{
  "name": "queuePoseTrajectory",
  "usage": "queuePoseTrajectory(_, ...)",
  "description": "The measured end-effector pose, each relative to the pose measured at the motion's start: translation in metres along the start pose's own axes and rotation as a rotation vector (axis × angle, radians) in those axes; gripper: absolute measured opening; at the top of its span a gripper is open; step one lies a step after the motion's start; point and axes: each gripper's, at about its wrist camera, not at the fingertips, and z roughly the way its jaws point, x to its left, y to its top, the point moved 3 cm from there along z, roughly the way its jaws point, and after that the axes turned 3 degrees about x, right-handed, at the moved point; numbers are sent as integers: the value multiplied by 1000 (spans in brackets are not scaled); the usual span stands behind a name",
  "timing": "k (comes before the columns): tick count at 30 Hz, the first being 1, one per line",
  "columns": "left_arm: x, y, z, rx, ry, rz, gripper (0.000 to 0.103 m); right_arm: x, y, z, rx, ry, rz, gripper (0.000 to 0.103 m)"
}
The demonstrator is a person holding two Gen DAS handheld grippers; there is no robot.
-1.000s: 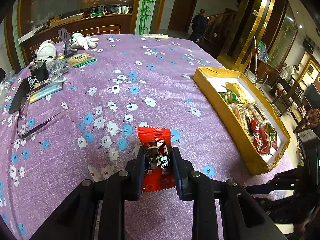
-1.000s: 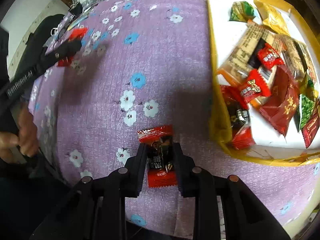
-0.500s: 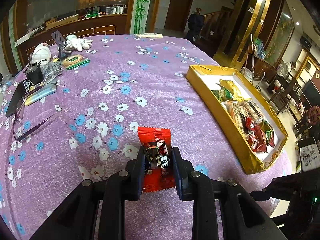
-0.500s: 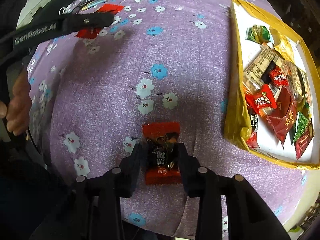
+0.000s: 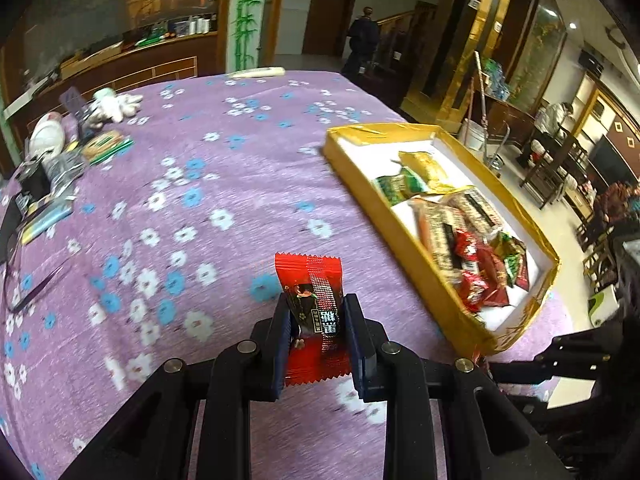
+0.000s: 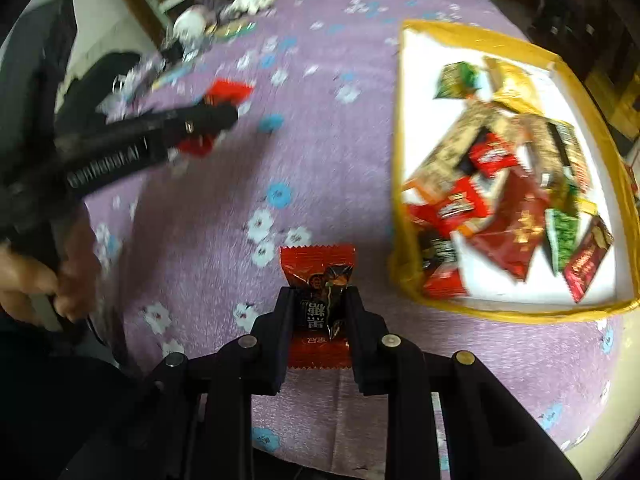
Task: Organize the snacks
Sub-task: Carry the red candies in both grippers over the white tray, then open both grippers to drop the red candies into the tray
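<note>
Item one: red candy packet (image 5: pixel 313 316), pinched between the pads of our left gripper (image 5: pixel 316 332), jaws narrow and clamped on its wrapper, the packet's serrated top edge standing clear above the fingertips. It hangs above the purple flowered tablecloth (image 5: pixel 224 184), not resting on it as far as we can tell.

Item two: second red packet (image 6: pixel 318 300), same kind, lying between the fingers of our right gripper (image 6: pixel 318 320). These jaws are closing on it; the pads look pressed to its sides, wrapper crumpled at the middle.

Item three: gold-edged box (image 5: pixel 416 240), white inside, at two o'clock from the left gripper and near the table's edge. In the right wrist view the gold-edged box (image 6: pixel 400 152) sits at one to two o'clock, its near corner just beside the held packet. Contents: assorted snack packets (image 6: pixel 512 200), red, green, gold and tan, heaped toward the near end; the far end shows bare white floor.

Item four: odds and ends (image 5: pixel 60 168) at ten o'clock on the far side of the cloth, not part of the sorting as we judge it.

Step in hand, as we read it: carrying, both packets gripped and bound for the box. Next move calls for lifting each packet over the gold rim, right gripper first since it is nearer, then releasing above a bare patch. We should keep the two grippers apart over the box.
</note>
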Motion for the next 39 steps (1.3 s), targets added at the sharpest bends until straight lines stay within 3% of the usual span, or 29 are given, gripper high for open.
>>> queuePoseTrajectory(9, -51, 21, 10, -4, -51, 88, 25, -45, 7, -38, -89, 16, 141, 24)
queuePoseTrajectory(19, -105, 45, 26, 7, -116, 137, 25, -97, 8, -53, -148, 28, 298, 24)
queuePoseTrajectory(27, -138, 44, 47, 43, -124, 189, 25, -131, 10, -51, -182, 28, 398, 24)
queuePoseTrajectory(39, -151, 47, 84, 89, -91, 210, 25, -163, 31, -32, -157, -5, 416, 24)
